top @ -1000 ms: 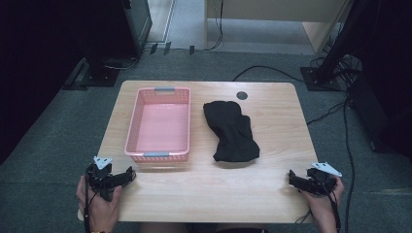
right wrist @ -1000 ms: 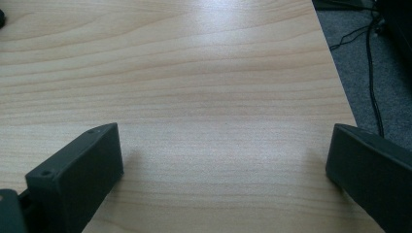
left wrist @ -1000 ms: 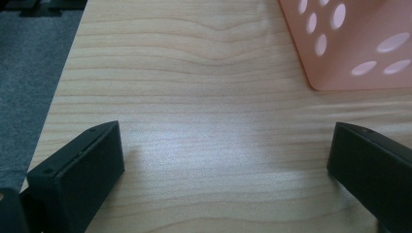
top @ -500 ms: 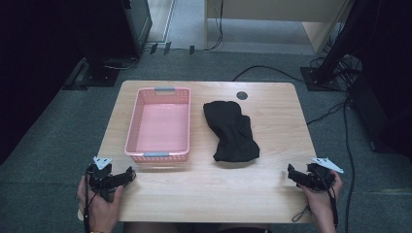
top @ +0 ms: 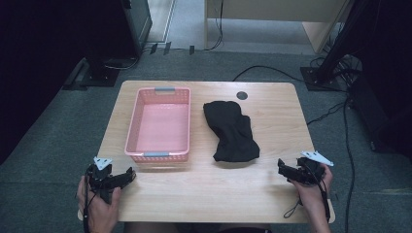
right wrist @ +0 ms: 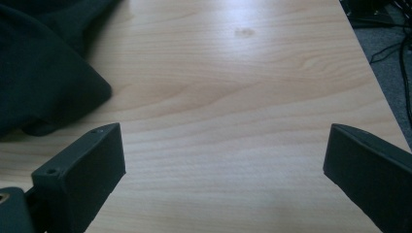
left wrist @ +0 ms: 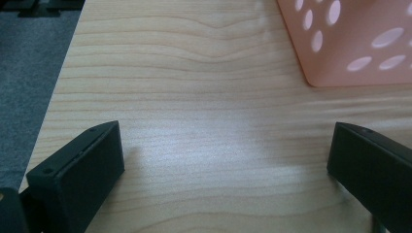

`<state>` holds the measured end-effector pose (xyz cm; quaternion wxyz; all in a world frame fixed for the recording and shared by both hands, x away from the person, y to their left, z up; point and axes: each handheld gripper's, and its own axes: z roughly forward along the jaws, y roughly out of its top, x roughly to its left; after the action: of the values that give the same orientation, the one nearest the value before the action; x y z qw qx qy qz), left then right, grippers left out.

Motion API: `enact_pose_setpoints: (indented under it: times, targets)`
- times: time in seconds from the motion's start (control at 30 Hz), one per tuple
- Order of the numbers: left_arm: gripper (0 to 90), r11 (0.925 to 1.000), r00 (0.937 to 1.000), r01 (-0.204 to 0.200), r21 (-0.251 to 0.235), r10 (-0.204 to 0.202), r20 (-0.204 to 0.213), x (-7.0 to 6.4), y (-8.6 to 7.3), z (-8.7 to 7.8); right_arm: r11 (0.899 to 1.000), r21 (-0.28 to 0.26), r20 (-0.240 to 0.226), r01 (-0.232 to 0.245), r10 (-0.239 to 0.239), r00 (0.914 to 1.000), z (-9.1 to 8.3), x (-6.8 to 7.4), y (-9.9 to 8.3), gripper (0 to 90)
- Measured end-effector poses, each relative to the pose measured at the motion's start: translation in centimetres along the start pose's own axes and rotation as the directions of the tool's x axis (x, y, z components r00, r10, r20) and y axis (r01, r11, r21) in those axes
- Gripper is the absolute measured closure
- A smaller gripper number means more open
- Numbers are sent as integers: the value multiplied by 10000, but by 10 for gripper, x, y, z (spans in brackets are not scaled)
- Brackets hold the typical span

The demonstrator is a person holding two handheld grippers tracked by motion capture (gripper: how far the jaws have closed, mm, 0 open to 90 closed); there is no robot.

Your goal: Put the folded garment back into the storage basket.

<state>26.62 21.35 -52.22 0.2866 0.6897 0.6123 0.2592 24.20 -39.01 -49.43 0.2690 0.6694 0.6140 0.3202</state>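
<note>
Two grippers sit low at the near corners of the wooden table [top: 204,189], each in a hand. Left gripper [top: 127,175]: jaws spread wide, nothing between them, near the left edge, just short of the pink basket [top: 158,124]; the basket's perforated corner [left wrist: 350,43] shows at upper right of its own view, bare wood between. Right gripper [top: 282,167]: jaws released and empty, close to the right edge, carpet visible beyond it. Black cloth [top: 231,131] lies crumpled mid-table, right of the basket, not touching it; its near hem [right wrist: 43,82] sits just beyond the right gripper's jaw. Near strip of tabletop bare between the grippers.
</note>
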Motion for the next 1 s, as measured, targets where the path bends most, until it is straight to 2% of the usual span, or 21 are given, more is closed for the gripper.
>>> enact_pose_setpoints:
  times: [0.47, 0.73, 1.0]
  targets:
    - [0, 10000, 10000, 6, 8, -6, -10, 0, 0, 0, 9992, 0, -497, 403, -402, 9980, 3, 27, 23, 14]
    - [0, 10000, 10000, -17, 3, 17, 11, 0, -1, -1, 9993, -161, -941, 330, -343, 9950, 6, 40, 39, 14]
    - [0, 10000, 10000, -54, -6, 54, 40, 0, -1, -1, 9987, -237, -1054, 452, -474, 9933, 7, 51, 48, 15]
